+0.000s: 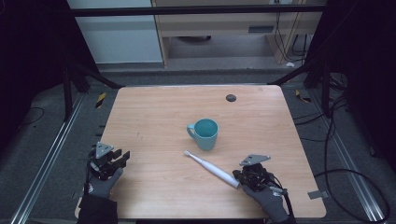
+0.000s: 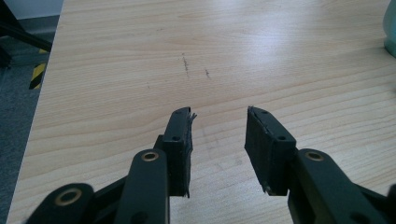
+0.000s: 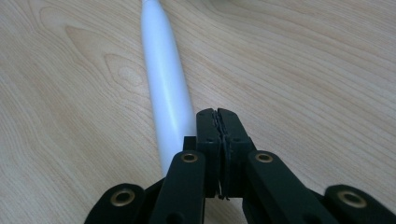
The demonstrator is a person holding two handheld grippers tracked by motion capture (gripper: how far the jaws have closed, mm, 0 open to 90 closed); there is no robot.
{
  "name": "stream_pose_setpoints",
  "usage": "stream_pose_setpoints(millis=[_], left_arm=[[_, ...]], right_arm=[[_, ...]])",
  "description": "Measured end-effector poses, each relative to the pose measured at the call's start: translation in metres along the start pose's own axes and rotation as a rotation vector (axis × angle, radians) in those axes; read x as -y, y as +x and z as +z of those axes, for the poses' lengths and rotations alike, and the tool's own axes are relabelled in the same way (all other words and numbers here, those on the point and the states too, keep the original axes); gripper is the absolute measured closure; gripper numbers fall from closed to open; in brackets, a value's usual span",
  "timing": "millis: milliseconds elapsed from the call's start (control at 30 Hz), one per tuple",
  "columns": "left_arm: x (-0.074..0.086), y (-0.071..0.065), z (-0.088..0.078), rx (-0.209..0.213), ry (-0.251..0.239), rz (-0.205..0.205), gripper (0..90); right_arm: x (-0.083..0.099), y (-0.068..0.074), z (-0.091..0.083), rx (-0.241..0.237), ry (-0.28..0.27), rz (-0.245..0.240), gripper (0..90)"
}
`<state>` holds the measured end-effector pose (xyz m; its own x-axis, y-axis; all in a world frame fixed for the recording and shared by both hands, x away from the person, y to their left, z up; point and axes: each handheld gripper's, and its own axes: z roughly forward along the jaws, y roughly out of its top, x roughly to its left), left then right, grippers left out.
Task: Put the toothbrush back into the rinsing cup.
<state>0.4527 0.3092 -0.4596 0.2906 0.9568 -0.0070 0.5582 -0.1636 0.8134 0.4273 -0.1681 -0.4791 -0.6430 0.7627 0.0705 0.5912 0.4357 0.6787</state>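
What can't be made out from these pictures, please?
- Mug in the left gripper view: cut off by the right edge.
- Toothbrush in the right gripper view: near end hidden under the right gripper; head beyond the top edge.
- Mug's inside, high view: too small to tell.

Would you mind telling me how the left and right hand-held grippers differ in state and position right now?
The left hand-held gripper has its jaws apart with bare table between them; the right hand-held gripper has its jaws pressed together, holding nothing. The left one sits near the table's left edge, far from any object; the right one lies directly beside the white toothbrush, at its thick end. Both are black, held by gloved hands, low over the wood.
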Motion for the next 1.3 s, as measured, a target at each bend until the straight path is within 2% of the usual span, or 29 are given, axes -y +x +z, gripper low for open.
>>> stream_pose_setpoints(millis=[300,467,600,800,1033,1300], left_arm=[[0.000,0.000,0.000,0.001,0.000,0.000,60.7],[0.000,0.000,0.001,0.000,0.002,0.001,60.5],[0.000,0.000,0.002,0.002,0.003,-0.002,60.3],[0.000,0.000,0.004,0.001,0.005,-0.004,59.8],[0.000,0.000,0.005,-0.002,0.008,-0.005,57.7],[0.000,0.000,0.006,0.001,0.015,0.001,55.6]], right_arm=[[-0.001,0.002,0.002,-0.003,0.008,-0.006,87.4],[-0.004,-0.001,-0.001,0.015,-0.002,-0.002,84.4],[-0.017,-0.005,-0.008,0.022,-0.007,-0.009,73.8],[-0.033,-0.008,-0.013,0.015,0.015,0.009,58.8],[-0.045,-0.008,-0.012,0.029,0.038,-0.012,52.3],[-0.063,-0.001,-0.014,0.016,0.072,-0.047,46.0]])
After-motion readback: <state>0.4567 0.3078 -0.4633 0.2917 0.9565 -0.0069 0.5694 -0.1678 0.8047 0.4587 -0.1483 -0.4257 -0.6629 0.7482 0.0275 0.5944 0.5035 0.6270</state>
